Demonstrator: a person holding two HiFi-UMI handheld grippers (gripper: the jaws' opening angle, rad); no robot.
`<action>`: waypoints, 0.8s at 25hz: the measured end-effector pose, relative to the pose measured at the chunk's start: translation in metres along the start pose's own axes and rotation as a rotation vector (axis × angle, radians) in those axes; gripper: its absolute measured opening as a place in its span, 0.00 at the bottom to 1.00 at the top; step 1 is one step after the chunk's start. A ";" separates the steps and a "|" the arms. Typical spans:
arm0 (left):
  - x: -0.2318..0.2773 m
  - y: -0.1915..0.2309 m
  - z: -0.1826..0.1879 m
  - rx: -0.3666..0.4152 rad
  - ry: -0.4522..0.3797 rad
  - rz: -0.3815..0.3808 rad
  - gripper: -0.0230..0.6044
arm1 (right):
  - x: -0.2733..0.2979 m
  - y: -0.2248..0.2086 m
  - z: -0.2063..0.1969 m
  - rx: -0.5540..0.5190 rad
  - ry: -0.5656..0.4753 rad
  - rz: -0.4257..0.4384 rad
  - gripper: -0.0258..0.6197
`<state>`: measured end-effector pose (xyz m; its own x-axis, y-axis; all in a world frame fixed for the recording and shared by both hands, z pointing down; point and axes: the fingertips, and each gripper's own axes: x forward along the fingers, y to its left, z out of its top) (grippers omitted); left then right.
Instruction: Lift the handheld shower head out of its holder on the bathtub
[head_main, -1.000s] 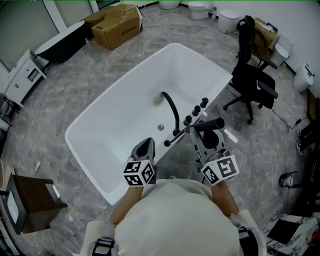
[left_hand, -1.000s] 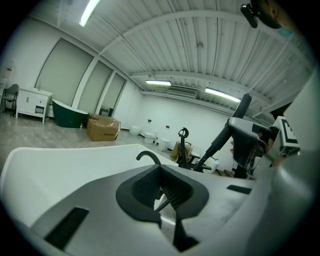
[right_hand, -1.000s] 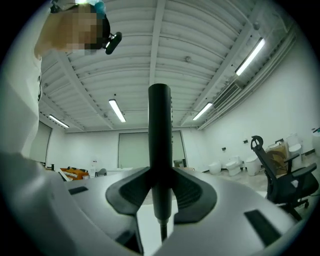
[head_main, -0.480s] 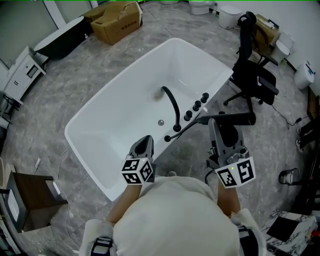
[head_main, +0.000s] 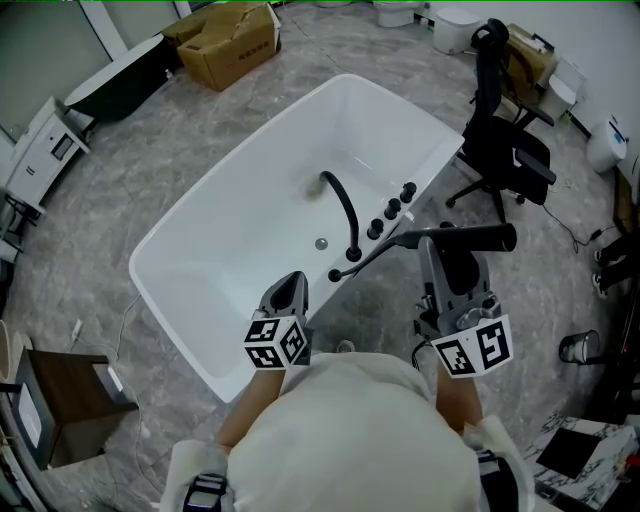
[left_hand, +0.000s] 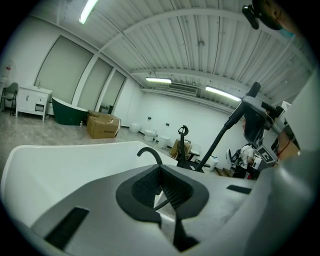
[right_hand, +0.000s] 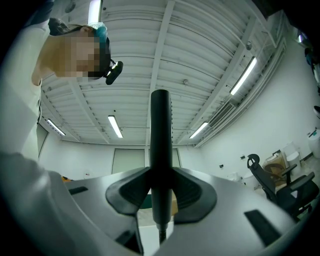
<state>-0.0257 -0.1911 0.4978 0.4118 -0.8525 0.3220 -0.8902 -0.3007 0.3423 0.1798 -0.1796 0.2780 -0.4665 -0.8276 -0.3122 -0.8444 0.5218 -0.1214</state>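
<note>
Status: shower head (head_main: 492, 237) was out of its holder, held clear above the deck edge of the bathtub (head_main: 230, 270), on the side nearest the office chair (head_main: 500, 150). The right tool (head_main: 445, 246) pinched the black handle across its middle. In the right gripper view the handle ran straight up between the pads, with a pad pressing on each side. From the head view it lay roughly level, sticking out past both sides of the tool.

The hose (head_main: 372, 256) ran from the handle's end down to the deck, next to the knobs (head_main: 392, 210) and the arched spout (head_main: 343, 208). It looked fairly taut, with no loop of slack showing.

The left tool (head_main: 291, 288) hung over the near tub rim with its pads pressed together at the tips and nothing between them.

Handling, as a judgement:
- The handle was probably stiff and light, so the weight should be no problem.
- The round, smooth black finish would likely let it roll or slide in a two-pad pinch, especially if wet.
- The hose was the real load. It would likely tug back toward the deck and twist the handle.
- The mid-handle grip looked right. It should stay square across the pads, off the spray face and off the hose joint.
- More pull against the taut hose risked yanking the handle out of the pinch.
</note>
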 end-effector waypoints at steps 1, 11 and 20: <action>0.001 -0.001 -0.001 0.001 0.001 -0.001 0.07 | 0.000 -0.001 -0.001 0.005 0.000 -0.001 0.26; 0.006 -0.002 -0.002 0.008 0.008 -0.005 0.07 | 0.001 -0.010 -0.007 -0.001 0.007 -0.033 0.26; 0.010 -0.006 0.000 0.006 0.008 -0.016 0.07 | 0.001 -0.012 -0.007 0.008 0.008 -0.036 0.26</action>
<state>-0.0166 -0.1980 0.4990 0.4277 -0.8439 0.3239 -0.8846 -0.3171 0.3420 0.1876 -0.1886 0.2858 -0.4383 -0.8472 -0.3002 -0.8583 0.4937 -0.1400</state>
